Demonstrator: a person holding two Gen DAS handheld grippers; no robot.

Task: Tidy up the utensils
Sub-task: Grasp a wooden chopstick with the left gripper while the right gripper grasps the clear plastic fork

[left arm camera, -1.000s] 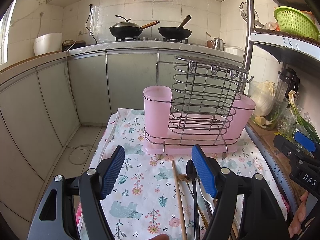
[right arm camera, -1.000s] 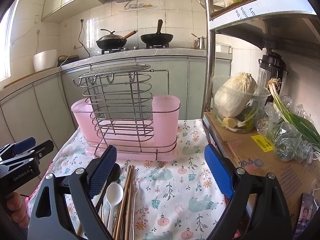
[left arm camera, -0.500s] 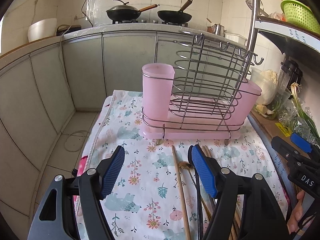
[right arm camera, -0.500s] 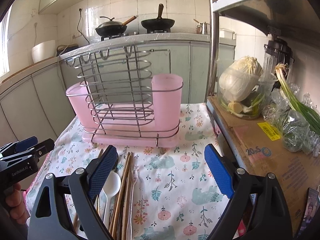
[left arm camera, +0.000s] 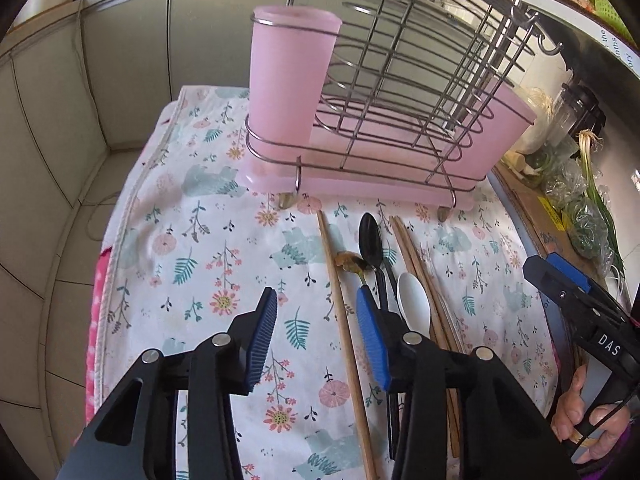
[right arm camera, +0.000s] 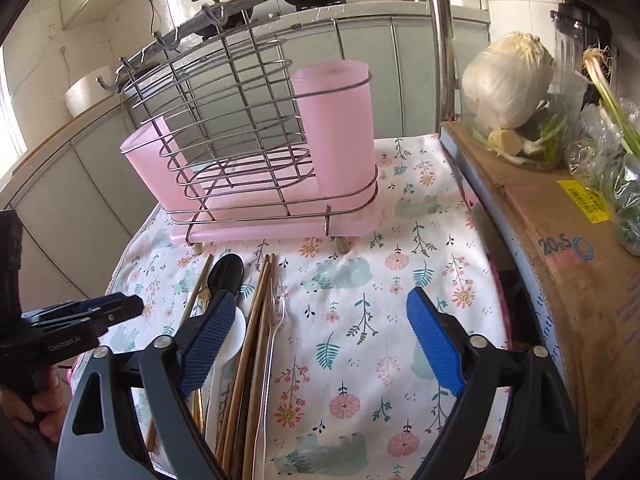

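A pink utensil holder in a wire rack (left arm camera: 360,128) (right arm camera: 260,168) stands at the far side of a floral cloth (left arm camera: 192,240) (right arm camera: 360,320). In front of it lie a black spoon (left arm camera: 370,236) (right arm camera: 228,272), a white spoon (left arm camera: 414,300) (right arm camera: 232,344), several wooden chopsticks (left arm camera: 340,300) (right arm camera: 256,320) and a clear fork (right arm camera: 274,320). My left gripper (left arm camera: 316,336) is open and empty, low over a single chopstick. My right gripper (right arm camera: 316,344) is open and empty, above the cloth, just right of the utensils.
A cardboard box (right arm camera: 568,248) with cabbage (right arm camera: 508,80) and green onions (left arm camera: 592,200) borders the cloth on the right. A metal shelf post (right arm camera: 440,40) rises behind it. Cabinets and the floor drop off on the left (left arm camera: 80,120).
Both grippers have moved forward and tilted down toward the utensils on the cloth. The rack now looms larger. Both stay open.
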